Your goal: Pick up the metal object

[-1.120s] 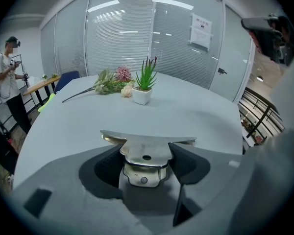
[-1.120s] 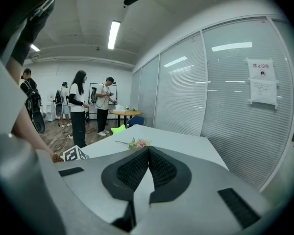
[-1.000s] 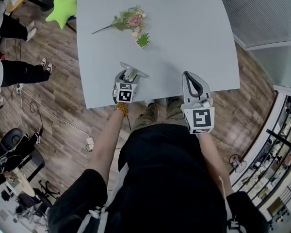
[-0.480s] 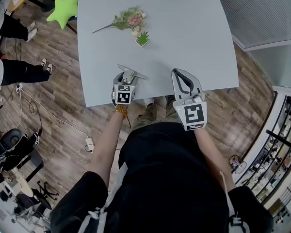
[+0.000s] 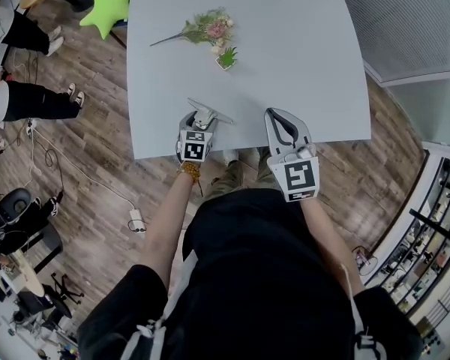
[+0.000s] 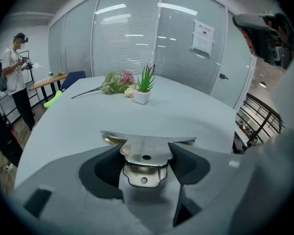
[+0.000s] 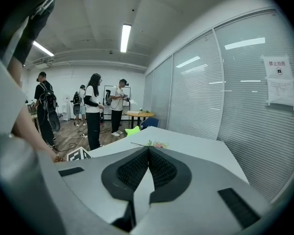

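- The left gripper [image 6: 146, 154] has its jaws clamped on the metal object [image 6: 147, 148], near the pale grey surface's [image 5: 285, 51] edge.
- The right gripper [image 7: 148, 150] has its jaws closed and empty.
- Wood floor [image 5: 97, 141]; blind-covered glass walls [image 7: 210, 97].

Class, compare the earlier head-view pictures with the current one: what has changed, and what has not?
The right hand-held gripper, jaws together, moved left toward the left hand-held gripper. The left one kept its grip on the metal object; flowers and potted plant stayed put.
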Available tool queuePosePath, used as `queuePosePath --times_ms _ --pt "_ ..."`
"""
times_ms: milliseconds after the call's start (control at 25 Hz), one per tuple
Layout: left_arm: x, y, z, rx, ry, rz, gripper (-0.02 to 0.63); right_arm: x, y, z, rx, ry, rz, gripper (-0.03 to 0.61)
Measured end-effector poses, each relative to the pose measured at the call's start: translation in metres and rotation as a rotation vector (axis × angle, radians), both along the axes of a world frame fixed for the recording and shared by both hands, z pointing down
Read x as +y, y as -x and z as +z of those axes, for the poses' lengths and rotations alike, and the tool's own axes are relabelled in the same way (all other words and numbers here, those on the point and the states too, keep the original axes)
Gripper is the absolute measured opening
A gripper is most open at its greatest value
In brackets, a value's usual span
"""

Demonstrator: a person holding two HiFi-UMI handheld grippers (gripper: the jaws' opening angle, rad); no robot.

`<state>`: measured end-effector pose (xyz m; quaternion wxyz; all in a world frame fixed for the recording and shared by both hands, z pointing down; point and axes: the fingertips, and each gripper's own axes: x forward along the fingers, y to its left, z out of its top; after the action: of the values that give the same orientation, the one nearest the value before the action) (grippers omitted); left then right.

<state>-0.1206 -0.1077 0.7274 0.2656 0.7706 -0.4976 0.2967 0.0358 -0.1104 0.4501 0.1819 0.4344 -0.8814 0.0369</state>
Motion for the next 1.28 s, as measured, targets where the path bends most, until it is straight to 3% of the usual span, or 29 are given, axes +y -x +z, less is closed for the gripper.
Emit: queuePosePath --times_ms 1280 --pt "-0.011 -0.01 -0.105 0.088 -0.222 0.01 0.285 0.006 0.004 0.008 -0.018 0.051 -0.007 -0.002"
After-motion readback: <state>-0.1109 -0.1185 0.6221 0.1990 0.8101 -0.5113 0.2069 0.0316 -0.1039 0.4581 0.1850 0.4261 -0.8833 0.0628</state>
